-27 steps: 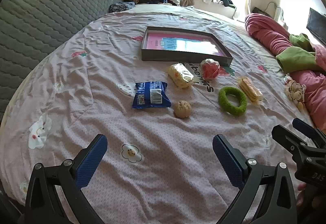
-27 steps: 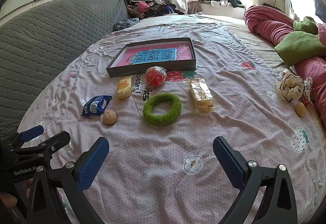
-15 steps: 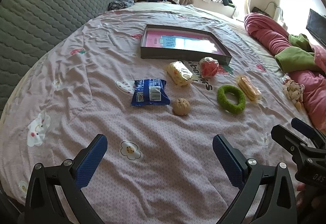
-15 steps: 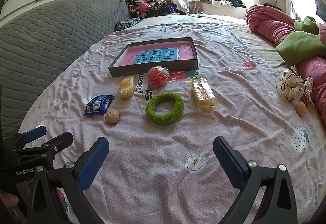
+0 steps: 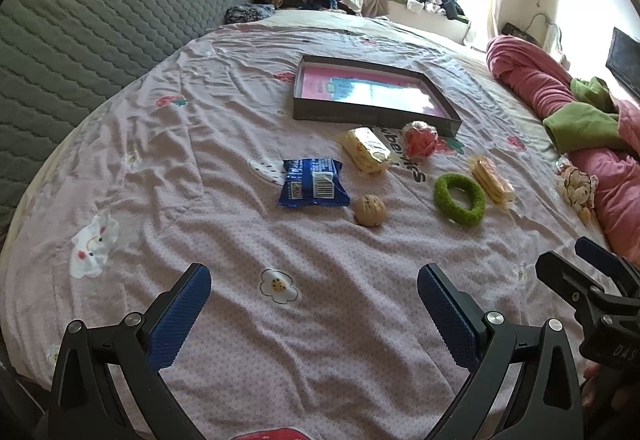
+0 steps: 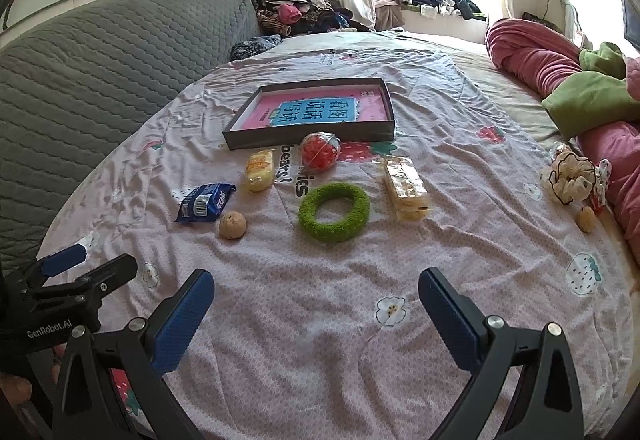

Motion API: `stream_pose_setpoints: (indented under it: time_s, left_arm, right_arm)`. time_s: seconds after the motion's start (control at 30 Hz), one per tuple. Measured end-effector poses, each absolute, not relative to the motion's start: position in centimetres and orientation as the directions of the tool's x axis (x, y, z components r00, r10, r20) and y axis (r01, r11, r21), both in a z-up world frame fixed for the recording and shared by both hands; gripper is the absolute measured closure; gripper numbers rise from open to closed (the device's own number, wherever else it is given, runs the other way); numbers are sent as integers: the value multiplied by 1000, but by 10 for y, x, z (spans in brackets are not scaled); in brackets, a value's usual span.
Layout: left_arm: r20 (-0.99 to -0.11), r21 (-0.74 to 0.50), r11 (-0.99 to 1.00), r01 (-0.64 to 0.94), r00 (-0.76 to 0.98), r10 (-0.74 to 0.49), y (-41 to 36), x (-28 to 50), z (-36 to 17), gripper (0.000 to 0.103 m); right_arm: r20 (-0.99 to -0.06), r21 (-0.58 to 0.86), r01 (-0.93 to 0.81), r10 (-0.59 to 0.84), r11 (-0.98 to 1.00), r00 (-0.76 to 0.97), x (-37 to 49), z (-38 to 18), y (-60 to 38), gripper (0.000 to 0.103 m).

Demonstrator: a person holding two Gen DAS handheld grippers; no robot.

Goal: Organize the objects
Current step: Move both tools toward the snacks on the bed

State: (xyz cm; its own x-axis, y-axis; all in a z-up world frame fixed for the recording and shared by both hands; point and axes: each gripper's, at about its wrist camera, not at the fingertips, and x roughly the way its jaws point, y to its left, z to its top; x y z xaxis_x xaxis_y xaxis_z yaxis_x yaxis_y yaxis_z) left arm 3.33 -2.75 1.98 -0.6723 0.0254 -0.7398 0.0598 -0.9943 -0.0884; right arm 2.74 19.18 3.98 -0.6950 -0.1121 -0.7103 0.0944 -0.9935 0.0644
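Loose items are laid out for tidying.
Left gripper (image 5: 314, 308) and right gripper (image 6: 316, 310) are held wide apart, empty, below the centre-frame box (image 6: 310, 137).

The bed sheet (image 6: 320, 320) is soft printed cloth, matt and wrinkled; the blue snack packet (image 5: 313, 183) is glossy plastic film; the green ring (image 6: 334, 212) looks fuzzy and matt; the walnut (image 5: 371, 210) is rough-shelled; the dark box (image 6: 312, 135) looks like matt cardboard; the headboard (image 6: 100, 59) is quilted grey fabric.

Black tongs (image 5: 314, 304), blue textured pads (image 5: 180, 314)
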Motion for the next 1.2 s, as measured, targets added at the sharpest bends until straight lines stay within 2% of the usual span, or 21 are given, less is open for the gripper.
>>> stream_pose_setpoints:
  time_s: [0.5, 1.2]
  left_arm:
    - [-707, -105, -992, 71, -707, 24, -52, 36, 43, 0]
    - [-719, -104, -993, 60, -694, 33, -63, 6, 41, 0]
  right_arm:
    - [-696, 74, 132, -146, -988, -703, 25, 56, 165, 0]
    - [-708, 46, 114, -113, -992, -697, -2, 59, 161, 0]
